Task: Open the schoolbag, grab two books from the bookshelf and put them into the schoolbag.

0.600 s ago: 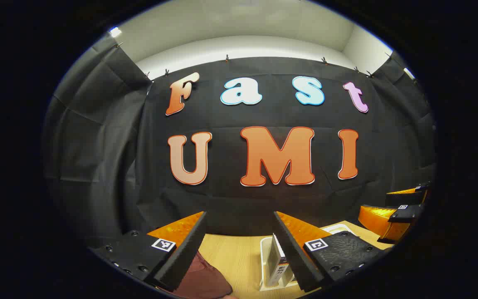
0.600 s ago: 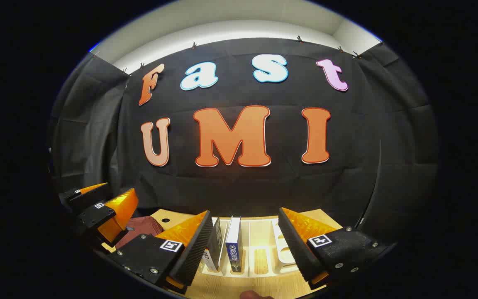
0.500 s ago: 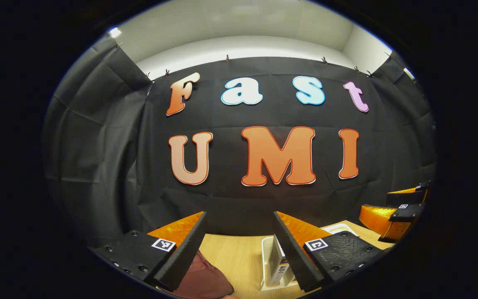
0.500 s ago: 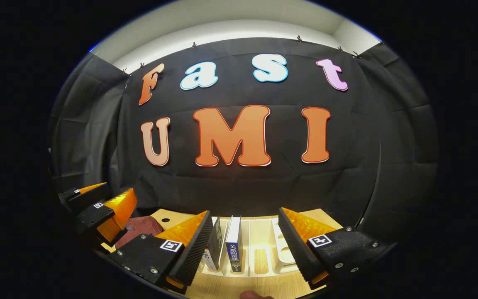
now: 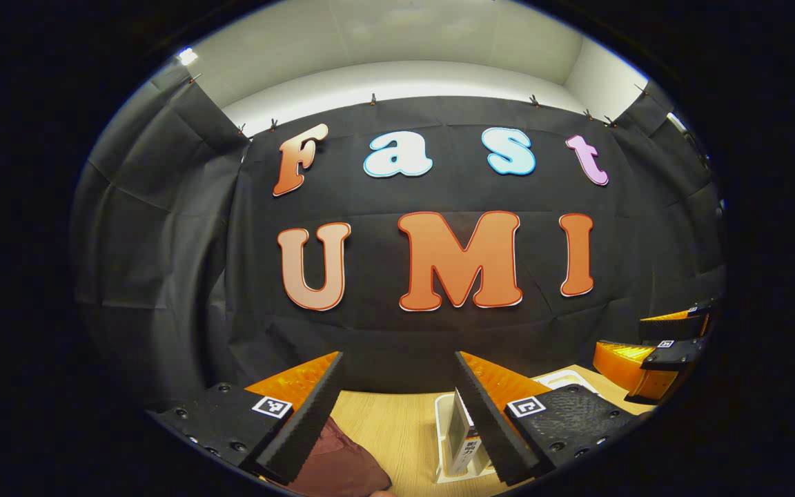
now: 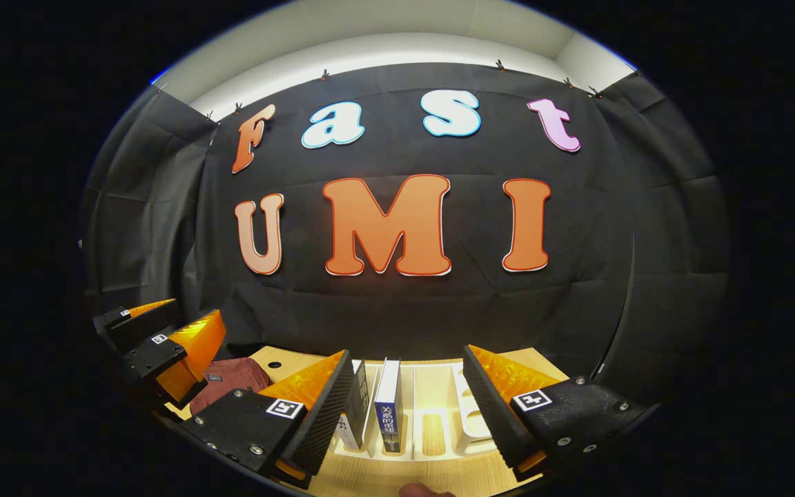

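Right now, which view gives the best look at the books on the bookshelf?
The right gripper view: two books stand upright side by side in the slots of the white bookshelf, between the right gripper's open fingers. The left gripper view catches just one book at the rack's end, partly behind a finger of the left gripper.

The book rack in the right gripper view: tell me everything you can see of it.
The book rack is a low, pale piece, seemingly plastic or painted wood, sitting flat on the wooden table. Upright dividers split it into narrow slots. Two books stand upright in its left slots: a dark one, partly behind the right claw, and beside it a white-and-blue one. The slots to their right look empty. The open claw hovers in front, touching nothing.
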Demonstrator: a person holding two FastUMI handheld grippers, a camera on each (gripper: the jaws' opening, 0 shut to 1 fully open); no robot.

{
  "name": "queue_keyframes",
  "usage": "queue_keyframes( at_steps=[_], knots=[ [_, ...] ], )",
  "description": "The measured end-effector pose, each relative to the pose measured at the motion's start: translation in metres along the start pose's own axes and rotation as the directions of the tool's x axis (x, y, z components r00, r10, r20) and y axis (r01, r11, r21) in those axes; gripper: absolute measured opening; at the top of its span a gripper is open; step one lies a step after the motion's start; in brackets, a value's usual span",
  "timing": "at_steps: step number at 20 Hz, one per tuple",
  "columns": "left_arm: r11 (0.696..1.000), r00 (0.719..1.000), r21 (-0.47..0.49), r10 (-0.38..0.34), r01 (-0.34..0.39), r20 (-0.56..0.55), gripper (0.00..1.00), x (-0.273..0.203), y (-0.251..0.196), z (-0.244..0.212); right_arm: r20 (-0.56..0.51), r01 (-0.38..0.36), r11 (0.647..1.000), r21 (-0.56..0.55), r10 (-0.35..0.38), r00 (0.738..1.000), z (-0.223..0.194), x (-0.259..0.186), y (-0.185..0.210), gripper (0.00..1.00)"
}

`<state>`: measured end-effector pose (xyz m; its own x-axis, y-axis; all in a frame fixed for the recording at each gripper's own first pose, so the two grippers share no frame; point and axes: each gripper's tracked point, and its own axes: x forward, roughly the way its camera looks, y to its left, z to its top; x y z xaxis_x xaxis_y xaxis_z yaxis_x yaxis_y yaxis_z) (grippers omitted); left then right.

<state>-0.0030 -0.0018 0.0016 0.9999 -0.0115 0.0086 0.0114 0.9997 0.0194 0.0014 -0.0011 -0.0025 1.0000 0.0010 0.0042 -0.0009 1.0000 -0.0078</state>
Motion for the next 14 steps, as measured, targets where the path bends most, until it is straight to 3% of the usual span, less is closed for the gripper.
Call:
queue_keyframes(
  at_steps=[14],
  knots=[
    [1.000,1.000,0.013,0.014,-0.014,-0.025,0.97,-0.008,0.004,-0.002,-0.019,-0.033,0.999,-0.016,0.033,0.999,-0.003,0.004,0.010,0.94]
  ],
)
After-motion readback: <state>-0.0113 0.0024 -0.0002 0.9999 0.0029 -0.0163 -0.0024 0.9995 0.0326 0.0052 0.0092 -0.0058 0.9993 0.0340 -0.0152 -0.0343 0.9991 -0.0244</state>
